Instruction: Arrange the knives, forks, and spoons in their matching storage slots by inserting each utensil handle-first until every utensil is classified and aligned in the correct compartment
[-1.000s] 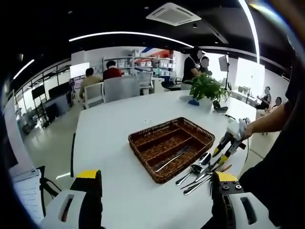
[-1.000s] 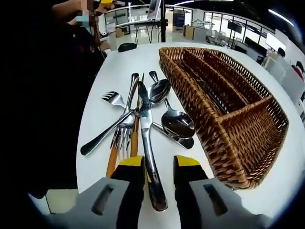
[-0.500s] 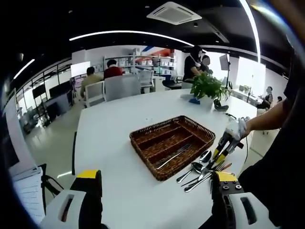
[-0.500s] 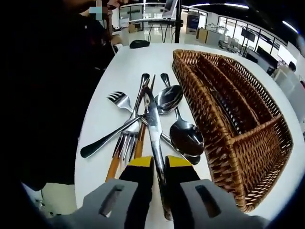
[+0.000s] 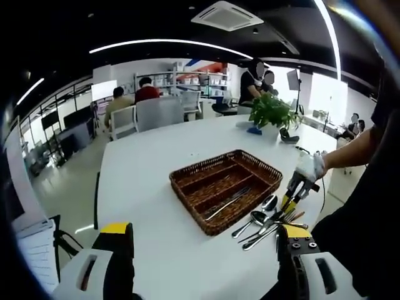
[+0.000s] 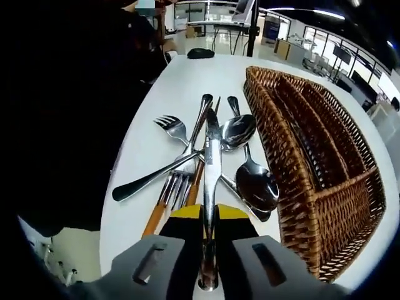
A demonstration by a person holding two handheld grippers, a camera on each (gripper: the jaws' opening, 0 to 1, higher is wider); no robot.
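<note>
Centrally, the knife lies atop the utensil pile just beside the wicker tray, its handle clamped between the jaws of the right gripper. Well apart from the tray, the left gripper hangs with jaws spread, grasping nothing, above the white table.

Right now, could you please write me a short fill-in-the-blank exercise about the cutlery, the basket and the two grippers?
1. The right gripper is shut on a ____.
2. The wicker basket stands on a ____ table.
3. The left gripper has its jaws ____ and holds nothing.
4. The two spoons lie between the knife and the ____.

Missing words: knife; white; open; basket
</note>
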